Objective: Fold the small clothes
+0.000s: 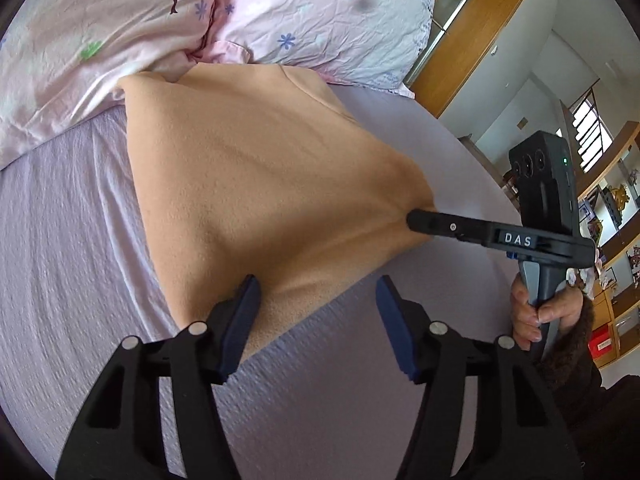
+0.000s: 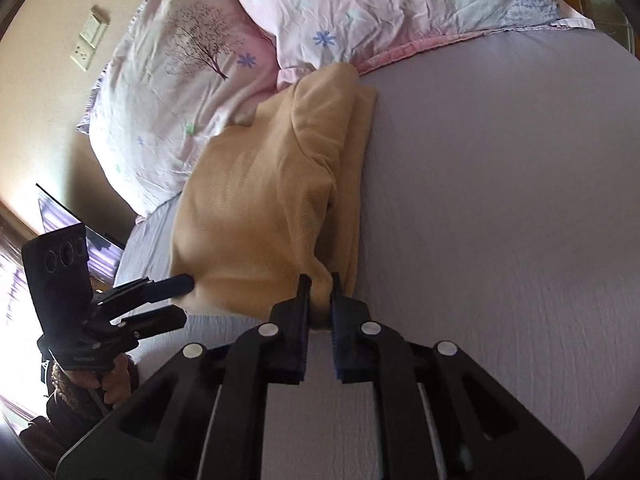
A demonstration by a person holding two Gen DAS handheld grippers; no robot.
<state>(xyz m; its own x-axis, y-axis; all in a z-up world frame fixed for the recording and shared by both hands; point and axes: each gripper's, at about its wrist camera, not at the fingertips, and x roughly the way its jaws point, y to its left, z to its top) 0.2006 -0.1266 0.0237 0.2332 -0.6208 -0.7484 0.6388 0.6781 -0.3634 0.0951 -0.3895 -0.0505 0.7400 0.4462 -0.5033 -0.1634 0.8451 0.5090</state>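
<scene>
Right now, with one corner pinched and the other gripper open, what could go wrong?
The right gripper pinches only a small bunch of the tan garment's corner, so a pull may slip it free. The left gripper is open around the hem; lifting now would skew the fold. The far end touches the pillows and may snag.

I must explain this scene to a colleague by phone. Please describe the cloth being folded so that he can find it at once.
Start at the lavender bed sheet below the pink flowered pillows. The tan fleece garment lies there, its far end touching the pillows, its near corner pinched in the right claw. It is the only plain, unprinted tan fabric.
</scene>
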